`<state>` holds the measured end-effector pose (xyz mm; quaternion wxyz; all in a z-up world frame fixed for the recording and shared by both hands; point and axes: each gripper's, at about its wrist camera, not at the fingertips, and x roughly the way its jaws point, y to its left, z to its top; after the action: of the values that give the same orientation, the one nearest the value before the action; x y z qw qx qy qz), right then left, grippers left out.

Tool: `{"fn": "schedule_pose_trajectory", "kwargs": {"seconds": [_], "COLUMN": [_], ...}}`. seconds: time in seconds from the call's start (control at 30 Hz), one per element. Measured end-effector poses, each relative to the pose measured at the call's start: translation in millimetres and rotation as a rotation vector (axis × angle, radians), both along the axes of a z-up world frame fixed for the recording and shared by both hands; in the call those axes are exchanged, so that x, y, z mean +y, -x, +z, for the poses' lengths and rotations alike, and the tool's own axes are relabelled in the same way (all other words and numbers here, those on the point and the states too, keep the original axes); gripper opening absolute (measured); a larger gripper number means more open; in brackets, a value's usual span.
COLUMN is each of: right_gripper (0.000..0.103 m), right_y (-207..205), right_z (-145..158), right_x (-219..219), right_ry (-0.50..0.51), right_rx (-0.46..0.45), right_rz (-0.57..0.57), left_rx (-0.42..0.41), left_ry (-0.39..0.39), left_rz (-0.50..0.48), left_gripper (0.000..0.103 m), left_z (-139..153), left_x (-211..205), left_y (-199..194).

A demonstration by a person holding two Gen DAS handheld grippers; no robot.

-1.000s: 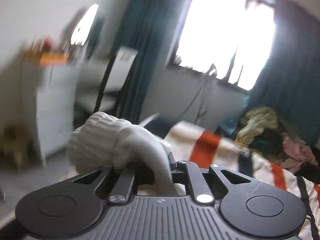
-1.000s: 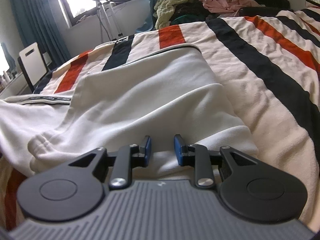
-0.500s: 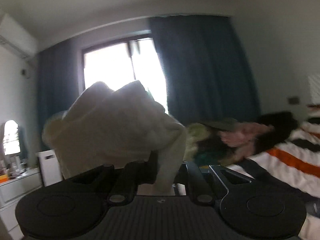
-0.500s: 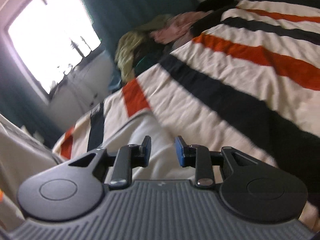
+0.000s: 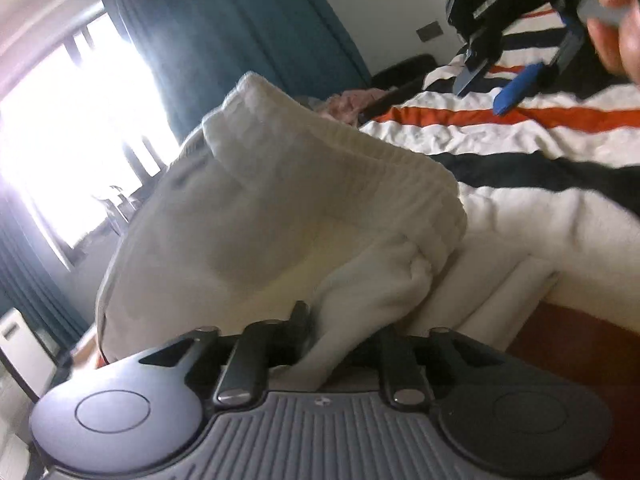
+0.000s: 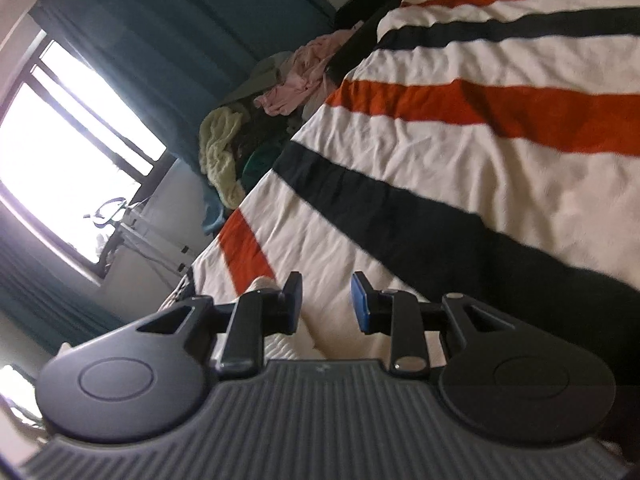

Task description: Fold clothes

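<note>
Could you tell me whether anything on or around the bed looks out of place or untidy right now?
Yes: a jumbled pile of unfolded clothes sits heaped at the far end of the striped bedspread. The white garment is bunched in the left gripper, not flat; the right gripper is empty.

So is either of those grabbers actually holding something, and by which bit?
The left gripper is shut on the white garment, pinching a bunched fold just below its ribbed cuff. The right gripper is open, holding nothing.
</note>
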<state>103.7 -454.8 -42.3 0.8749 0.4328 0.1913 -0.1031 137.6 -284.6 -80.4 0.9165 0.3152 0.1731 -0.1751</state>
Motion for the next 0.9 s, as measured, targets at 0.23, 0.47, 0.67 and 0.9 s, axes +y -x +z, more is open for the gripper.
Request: {"fn": "schedule_pose_trajectory", "kwargs": {"seconds": [0.23,0.47,0.67,0.9], "right_gripper": [0.037,0.075,0.078,0.087], "right_y": [-4.6,-8.7,-11.0,-72.5], "right_z": [7.5,34.9,54.3,55.0], "right_x": [22.8,63.7,93.4,111.3], "right_ry": [0.015,0.147,0.427,0.611], "right_rx": [-0.043,-0.122,-0.093,-0.038], "right_rz": [0.15,0.397,0.562,0.649], "left_rx": [0.093,-0.038,-0.015,0.04], "left_ry": [-0.029,-0.149,-0.095,0.014], "left_rz": [-0.053,0.091,0.159,0.312], "left_gripper": [0.075,0.086,0.089,0.089], "left_z": [20.0,7.7,1.9,3.9], "left_x": [66.0,108.9,113.8,126.9], "left_y": [-6.8,-1.8,-26.5,-42.7]}}
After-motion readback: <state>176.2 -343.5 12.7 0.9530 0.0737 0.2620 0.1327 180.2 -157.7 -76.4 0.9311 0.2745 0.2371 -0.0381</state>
